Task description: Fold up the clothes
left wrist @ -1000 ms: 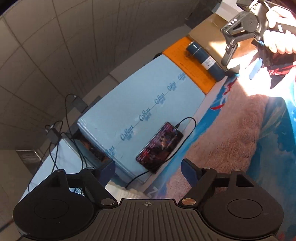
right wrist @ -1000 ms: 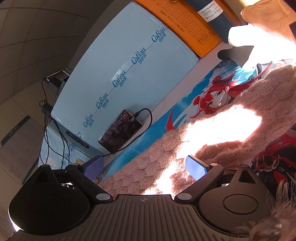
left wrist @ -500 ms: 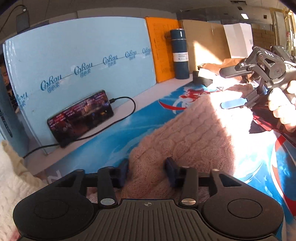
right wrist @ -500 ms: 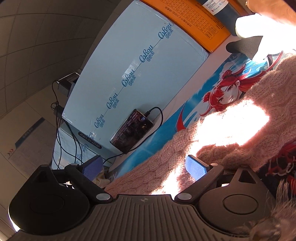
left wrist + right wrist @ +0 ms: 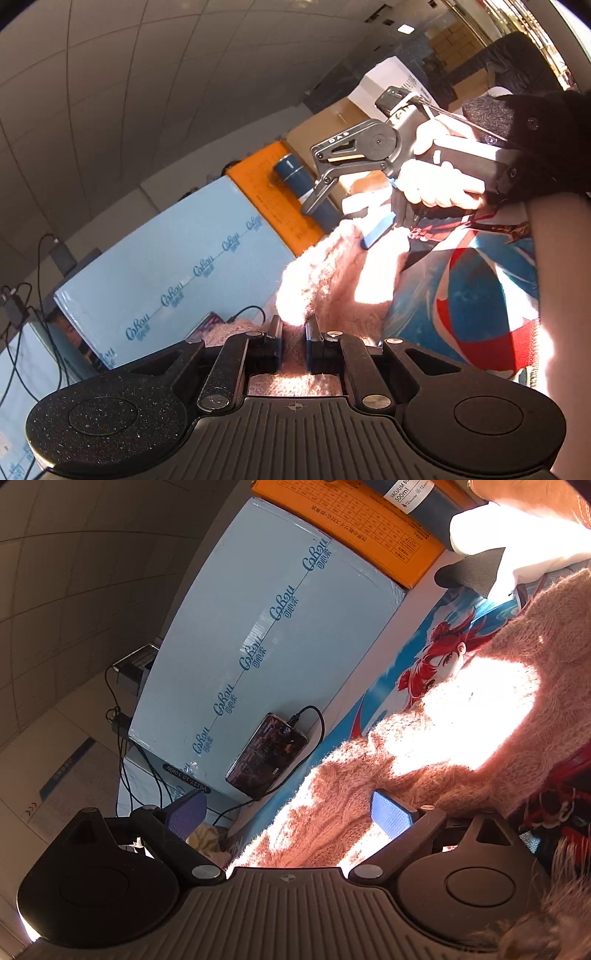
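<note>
Pink knitted sweater (image 5: 332,280) is pinched between the narrow fingers of the left gripper (image 5: 293,343), the fabric filling the small gap between the two pads and rising from them in a sunlit fold. That fold runs up toward the right gripper (image 5: 354,218), held in a person's hand (image 5: 436,184); its blue-padded lower finger seems to touch the top edge of the knit, though glare makes the contact hard to judge. From the right wrist view, the right gripper (image 5: 288,812) stands spread wide, and the sweater (image 5: 461,738) lies between and beyond its fingers, nearer the right-hand pad, spread over a printed anime mat (image 5: 424,657) on the tabletop. A charging phone (image 5: 266,755) leans against a pale blue box (image 5: 258,627) beside the mat, with an orange box (image 5: 351,520) and a dark vacuum bottle (image 5: 417,494) further along
</note>
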A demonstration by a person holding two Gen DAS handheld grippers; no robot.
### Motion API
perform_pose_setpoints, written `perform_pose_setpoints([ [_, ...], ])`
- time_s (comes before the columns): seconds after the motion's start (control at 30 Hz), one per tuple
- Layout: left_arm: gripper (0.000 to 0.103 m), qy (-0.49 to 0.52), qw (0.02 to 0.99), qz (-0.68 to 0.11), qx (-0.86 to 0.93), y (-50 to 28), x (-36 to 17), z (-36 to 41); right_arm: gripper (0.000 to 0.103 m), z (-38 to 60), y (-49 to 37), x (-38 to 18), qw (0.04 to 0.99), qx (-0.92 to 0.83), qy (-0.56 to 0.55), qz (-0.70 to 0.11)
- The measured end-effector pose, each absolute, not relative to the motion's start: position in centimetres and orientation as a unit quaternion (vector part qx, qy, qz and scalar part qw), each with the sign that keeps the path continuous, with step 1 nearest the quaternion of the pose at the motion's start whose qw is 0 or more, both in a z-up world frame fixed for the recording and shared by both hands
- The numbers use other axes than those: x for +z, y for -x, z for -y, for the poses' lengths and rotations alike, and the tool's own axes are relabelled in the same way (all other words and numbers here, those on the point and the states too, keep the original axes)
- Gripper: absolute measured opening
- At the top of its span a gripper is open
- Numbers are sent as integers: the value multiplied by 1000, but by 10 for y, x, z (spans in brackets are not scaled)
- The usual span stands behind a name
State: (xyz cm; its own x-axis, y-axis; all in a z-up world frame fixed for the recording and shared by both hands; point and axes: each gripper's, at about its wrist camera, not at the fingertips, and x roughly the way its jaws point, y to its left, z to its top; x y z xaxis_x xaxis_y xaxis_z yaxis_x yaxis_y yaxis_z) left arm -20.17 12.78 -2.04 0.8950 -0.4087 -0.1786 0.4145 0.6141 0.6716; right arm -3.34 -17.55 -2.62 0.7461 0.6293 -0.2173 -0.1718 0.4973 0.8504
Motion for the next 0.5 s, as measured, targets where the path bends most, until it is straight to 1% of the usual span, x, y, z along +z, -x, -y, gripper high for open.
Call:
perform_pose_setpoints([
  [0.03,10,-387,894,6,-227,208,-21,-125,93,173,35,-24,832,230,-428,-268],
  [0.07,10,-393,890,9,-231,212,-22,-123,88,170,36,-22,838,217,-418,-275],
  [0.1,10,-394,888,6,-236,214,-22,-122,74,168,37,-20,844,205,-408,-282],
  [0.17,10,-394,888,1,-237,221,-24,-121,21,164,41,-19,856,176,-386,-295],
  [0.2,10,-393,890,-1,-231,222,-24,-122,14,163,45,-18,863,164,-374,-297],
  [0.23,10,-388,894,-1,-225,222,-23,-124,10,163,56,-14,873,163,-362,-283],
  [0.27,10,-379,900,-4,-218,222,-20,-127,9,163,67,-9,882,163,-350,-269],
  [0.4,10,-340,914,-15,-221,228,-11,-139,8,164,113,9,916,161,-301,-212],
  [0.5,10,-273,919,-40,-281,239,-1,-154,8,168,151,21,926,166,-283,-185],
])
